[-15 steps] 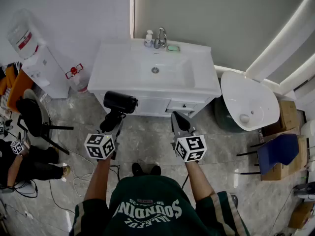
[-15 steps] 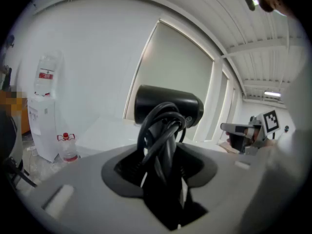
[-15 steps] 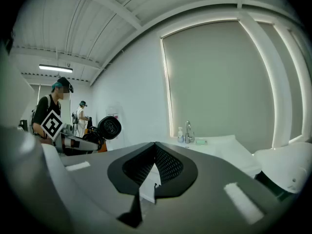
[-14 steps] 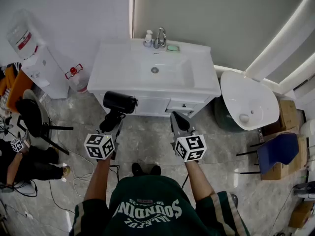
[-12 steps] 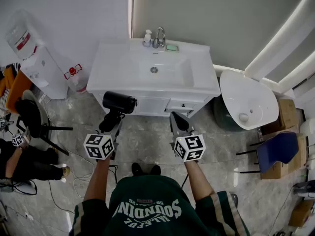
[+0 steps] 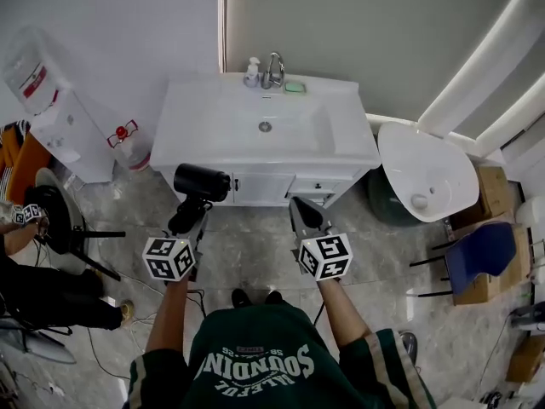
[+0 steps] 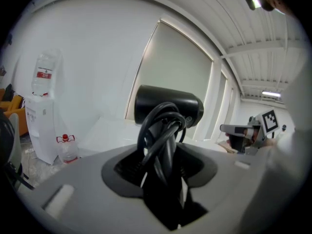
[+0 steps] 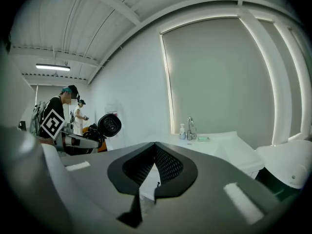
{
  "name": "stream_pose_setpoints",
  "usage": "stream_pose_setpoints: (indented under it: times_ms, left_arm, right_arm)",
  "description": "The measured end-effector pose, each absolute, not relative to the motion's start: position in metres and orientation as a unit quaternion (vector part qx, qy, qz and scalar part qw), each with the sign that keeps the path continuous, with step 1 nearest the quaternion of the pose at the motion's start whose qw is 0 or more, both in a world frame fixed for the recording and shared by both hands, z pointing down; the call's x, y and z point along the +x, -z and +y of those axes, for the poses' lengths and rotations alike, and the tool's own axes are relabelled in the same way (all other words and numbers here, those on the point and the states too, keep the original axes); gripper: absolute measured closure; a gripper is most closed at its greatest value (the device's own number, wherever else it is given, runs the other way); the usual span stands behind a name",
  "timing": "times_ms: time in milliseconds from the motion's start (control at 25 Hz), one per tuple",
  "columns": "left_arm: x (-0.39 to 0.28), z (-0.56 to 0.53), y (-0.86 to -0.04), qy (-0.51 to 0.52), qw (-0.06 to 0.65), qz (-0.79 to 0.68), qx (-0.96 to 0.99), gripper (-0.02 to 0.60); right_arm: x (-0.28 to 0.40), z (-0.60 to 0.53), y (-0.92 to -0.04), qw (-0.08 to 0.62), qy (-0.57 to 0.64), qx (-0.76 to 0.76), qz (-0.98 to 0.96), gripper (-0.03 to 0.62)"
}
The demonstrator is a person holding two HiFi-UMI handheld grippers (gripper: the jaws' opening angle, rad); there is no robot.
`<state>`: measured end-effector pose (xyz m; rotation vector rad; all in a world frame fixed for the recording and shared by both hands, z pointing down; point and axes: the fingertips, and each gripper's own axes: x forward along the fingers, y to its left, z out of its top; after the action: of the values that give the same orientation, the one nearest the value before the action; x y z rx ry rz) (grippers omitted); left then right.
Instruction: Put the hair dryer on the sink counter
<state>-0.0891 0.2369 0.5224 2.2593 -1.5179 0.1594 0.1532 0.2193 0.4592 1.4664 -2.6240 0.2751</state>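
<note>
The black hair dryer has its cord wound round the handle, and my left gripper is shut on that handle. It hangs over the floor, just in front of the white sink counter. In the left gripper view the hair dryer stands upright above my left gripper, its barrel pointing sideways. My right gripper is shut and holds nothing, level with the left one before the cabinet doors. From my right gripper I see the hair dryer at the left and the sink counter ahead.
On the counter's back edge stand a faucet, a soap bottle and a green soap dish. A water dispenser and a bottle stand left. A white oval basin and a blue chair are right. A person is at the left edge.
Both grippers and the dryer hold nearly the same pose. The view has drifted slightly, and the person at the left edge has shifted.
</note>
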Motion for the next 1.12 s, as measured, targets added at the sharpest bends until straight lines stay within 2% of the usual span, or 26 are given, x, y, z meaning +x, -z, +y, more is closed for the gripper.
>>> stream_pose_setpoints:
  times_ms: [680,1120]
  left_arm:
    - [-0.127,0.201,-0.544,-0.056,0.227,-0.547,0.804,0.348]
    - [-0.136,0.093,-0.559,-0.064,0.242,-0.554,0.794,0.348]
  right_arm:
    - [0.13,0.193,-0.483,0.068,-0.111,0.501,-0.856,0.591]
    - [0.117,0.074,-0.502,0.07,-0.13,0.491,-0.858,0.591]
